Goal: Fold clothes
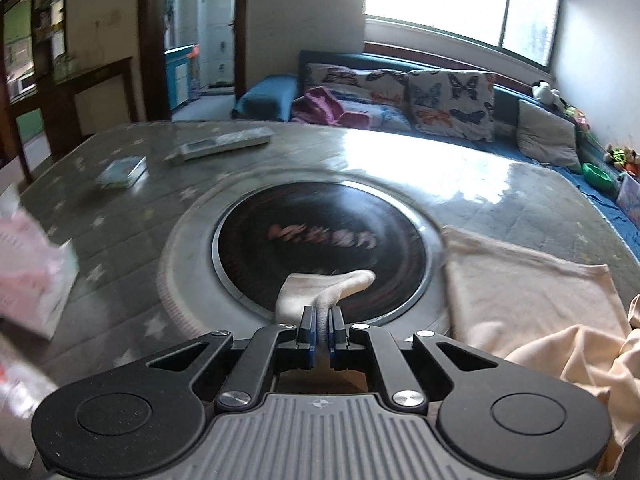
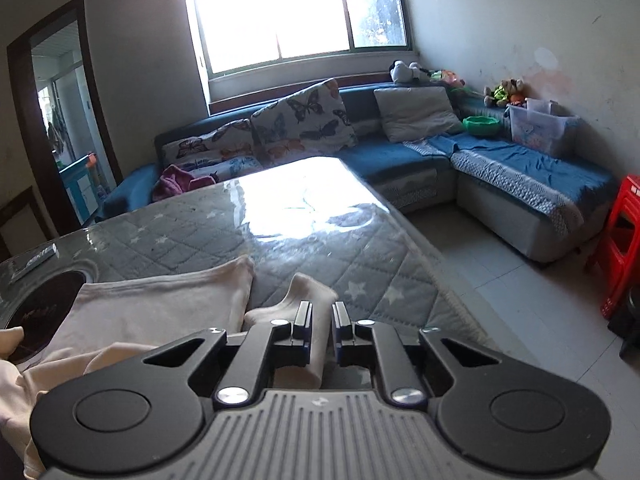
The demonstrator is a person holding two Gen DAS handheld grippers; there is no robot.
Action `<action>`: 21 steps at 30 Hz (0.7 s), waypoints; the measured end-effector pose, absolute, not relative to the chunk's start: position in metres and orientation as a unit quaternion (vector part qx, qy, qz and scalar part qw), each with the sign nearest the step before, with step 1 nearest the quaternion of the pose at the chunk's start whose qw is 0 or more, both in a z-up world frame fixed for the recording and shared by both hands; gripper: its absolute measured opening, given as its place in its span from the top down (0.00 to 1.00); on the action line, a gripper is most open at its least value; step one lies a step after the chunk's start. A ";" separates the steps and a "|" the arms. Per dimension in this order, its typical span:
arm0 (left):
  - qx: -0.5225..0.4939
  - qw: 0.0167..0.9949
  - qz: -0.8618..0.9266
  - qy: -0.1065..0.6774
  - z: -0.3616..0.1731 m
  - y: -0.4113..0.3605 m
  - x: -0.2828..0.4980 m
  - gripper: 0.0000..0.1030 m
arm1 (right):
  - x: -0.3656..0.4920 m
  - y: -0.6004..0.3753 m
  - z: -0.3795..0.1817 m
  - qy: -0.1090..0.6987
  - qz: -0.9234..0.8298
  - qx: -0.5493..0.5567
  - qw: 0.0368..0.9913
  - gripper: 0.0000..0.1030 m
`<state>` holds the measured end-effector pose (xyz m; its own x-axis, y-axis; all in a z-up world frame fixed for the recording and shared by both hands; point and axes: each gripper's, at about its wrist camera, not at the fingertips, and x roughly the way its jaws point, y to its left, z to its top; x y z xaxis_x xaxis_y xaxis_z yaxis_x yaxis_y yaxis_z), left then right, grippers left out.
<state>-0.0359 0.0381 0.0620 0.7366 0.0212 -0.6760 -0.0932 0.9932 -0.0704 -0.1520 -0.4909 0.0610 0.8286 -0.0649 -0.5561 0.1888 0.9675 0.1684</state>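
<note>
Left hand-held gripper [image 1: 322,322] tilted down, clamping cream cloth [image 1: 320,286]

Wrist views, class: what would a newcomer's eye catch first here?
Probably the cream garment spread on the quilted table, one corner pinched in the left gripper over the dark round inset. Behind, a bright window above the blue sofa.

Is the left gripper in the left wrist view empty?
No, the left gripper is clamped shut on a fold of cream cloth that sticks out beyond its pads.
</note>
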 end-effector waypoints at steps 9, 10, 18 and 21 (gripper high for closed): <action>-0.067 0.913 0.068 0.397 0.041 0.066 -0.054 0.93 | -0.133 -0.462 0.041 0.315 -0.035 0.075 0.945 0.65; -0.067 0.911 0.070 0.401 0.039 0.067 -0.054 0.90 | -0.130 -0.457 0.040 0.315 -0.033 0.061 0.946 0.62; -0.050 0.928 0.034 0.368 0.058 0.053 -0.062 0.59 | -0.107 -0.440 0.026 0.332 -0.045 -0.038 0.942 0.63; -0.034 0.932 -0.029 0.359 0.064 0.031 -0.067 0.57 | -0.107 -0.442 0.021 0.334 -0.051 -0.043 0.940 0.80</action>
<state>-0.0672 0.0307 0.0639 0.7407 -0.0791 -0.6671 0.0305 0.9960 -0.0842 -0.1075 -0.4419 0.0211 0.7718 -0.1241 -0.6237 0.0672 0.9912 -0.1140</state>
